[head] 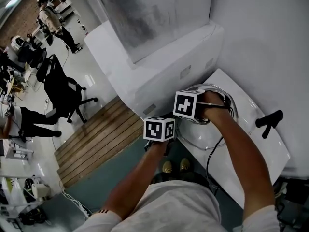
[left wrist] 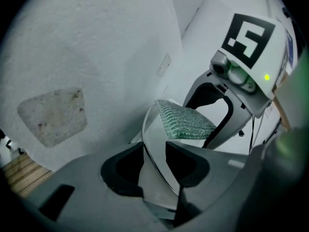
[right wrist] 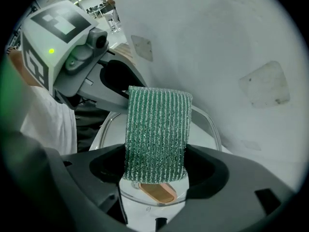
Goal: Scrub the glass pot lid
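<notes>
Looking down from the head view: a person in a white shirt (head: 178, 209) reaches both bare forearms fwd over a white countertop (head: 263, 151). Nearest is the left gripper (left wrist: 154, 161), grey plastic w/ a black-and-white marker cube. It is clamped on the metal-edged rim of a round clear glass pot lid (head: 203, 135). In the left gripper view the rim runs straight btwn the two dark pads, and the lid is tilted up off the counter, not lying flat. Just beyond, the right gripper (right wrist: 157, 166) points down at the lid, jaws closed on a green ribbed rectangular scrub pad (right wrist: 157, 132). The pad sticks out past the jaws and sits at the lid's upper edge. Beneath the pad, in the right gripper view, the lid's tan oval knob (right wrist: 155, 192) shows. The two marker cubes are near each other, not touching. Further right on the counter, apart from the lid, is a small black lever-shaped fitting (head: 269, 121); can't tell what it is. Behind the counter rises a white wall panel (head: 159, 52). Far left, lower down: a strip of brown wooden slat flooring (head: 94, 139), a black office chair (head: 60, 88), and ppl in the bg (head: 53, 21).
</notes>
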The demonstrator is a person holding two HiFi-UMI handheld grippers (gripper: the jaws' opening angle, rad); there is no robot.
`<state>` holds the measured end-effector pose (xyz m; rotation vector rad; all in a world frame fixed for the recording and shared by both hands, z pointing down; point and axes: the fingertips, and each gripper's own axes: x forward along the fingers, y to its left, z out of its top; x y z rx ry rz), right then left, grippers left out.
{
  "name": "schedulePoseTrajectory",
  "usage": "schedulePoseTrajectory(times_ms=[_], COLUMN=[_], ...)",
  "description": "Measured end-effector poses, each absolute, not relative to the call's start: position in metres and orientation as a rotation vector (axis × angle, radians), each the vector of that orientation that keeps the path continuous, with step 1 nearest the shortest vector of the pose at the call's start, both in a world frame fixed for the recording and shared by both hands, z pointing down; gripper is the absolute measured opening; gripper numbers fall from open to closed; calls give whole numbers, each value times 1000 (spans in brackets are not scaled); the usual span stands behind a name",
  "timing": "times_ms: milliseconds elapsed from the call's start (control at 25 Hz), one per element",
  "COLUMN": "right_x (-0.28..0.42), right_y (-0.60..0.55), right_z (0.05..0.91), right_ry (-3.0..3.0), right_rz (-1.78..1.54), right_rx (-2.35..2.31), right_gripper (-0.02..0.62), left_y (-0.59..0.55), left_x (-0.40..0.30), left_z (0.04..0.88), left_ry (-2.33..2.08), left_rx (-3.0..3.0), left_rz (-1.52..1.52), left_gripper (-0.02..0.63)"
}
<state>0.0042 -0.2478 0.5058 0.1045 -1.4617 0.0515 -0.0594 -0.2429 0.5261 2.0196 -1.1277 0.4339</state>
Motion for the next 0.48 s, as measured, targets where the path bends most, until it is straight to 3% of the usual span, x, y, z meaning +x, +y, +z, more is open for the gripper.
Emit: schedulePoseTrajectory(times_ms=[480], right_x=[15], right_y=[-255], right_z=[492], right_ry=[-1657], right_rz=[222], right_rx=[209], right_gripper=[348], left_y=[-244], left_x=[-62], left_z=[528], left_ry=[-1127], left_rx=[2021], left_rz=[432], left_gripper=[155])
